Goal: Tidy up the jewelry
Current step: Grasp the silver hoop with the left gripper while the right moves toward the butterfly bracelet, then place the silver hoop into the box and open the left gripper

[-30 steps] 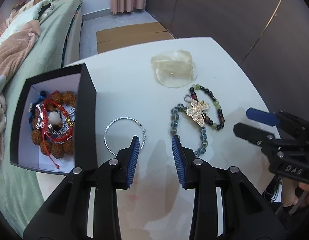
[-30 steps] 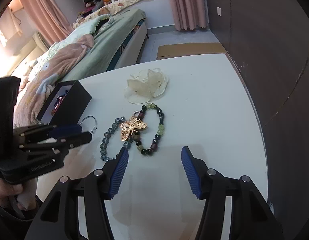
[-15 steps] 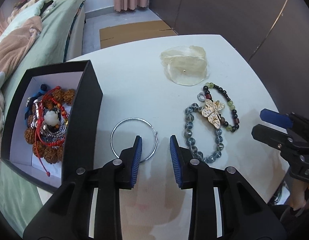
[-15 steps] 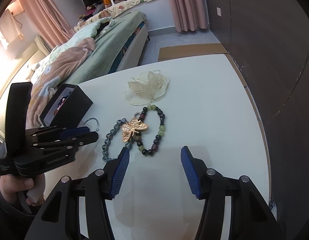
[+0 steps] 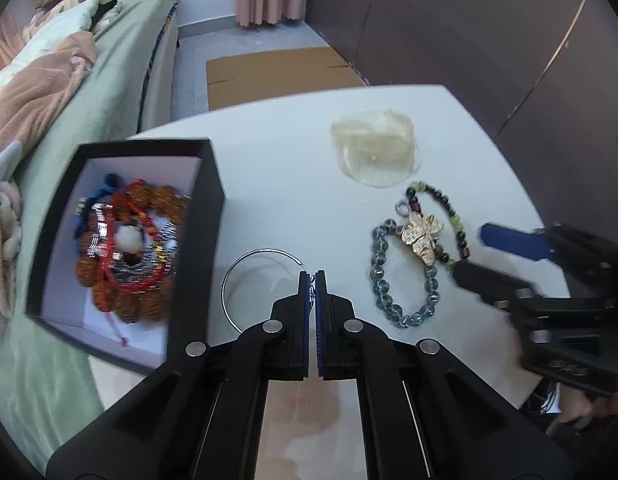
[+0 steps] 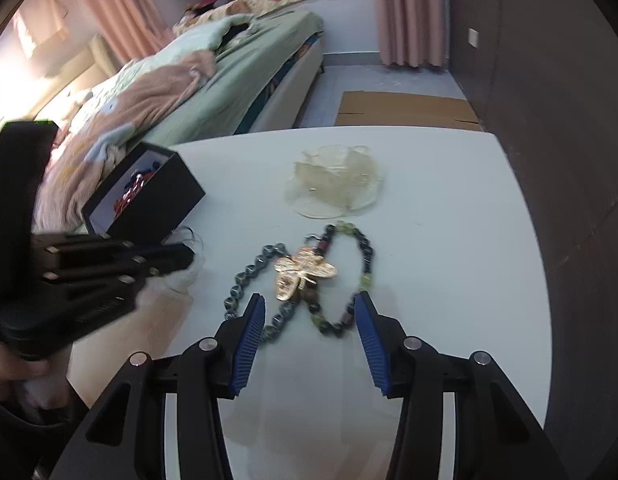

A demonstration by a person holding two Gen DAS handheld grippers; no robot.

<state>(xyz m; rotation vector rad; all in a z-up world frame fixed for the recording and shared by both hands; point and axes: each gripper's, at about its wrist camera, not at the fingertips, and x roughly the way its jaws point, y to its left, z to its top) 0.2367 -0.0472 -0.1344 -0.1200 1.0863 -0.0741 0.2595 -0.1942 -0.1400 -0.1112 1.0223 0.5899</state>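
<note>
Only leftward: gripper point(image 5: 312, 280) pinching hoop point(image 5: 265, 288).

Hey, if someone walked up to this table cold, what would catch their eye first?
Probably the gold butterfly charm, lying mid-table where the grey bead bracelet and the dark green bead bracelet meet, just ahead of the open right gripper. Next, the open black box at the table's left edge, filled with red and brown jewelry. Beside it, the left gripper is shut on a thin silver hoop.
</note>
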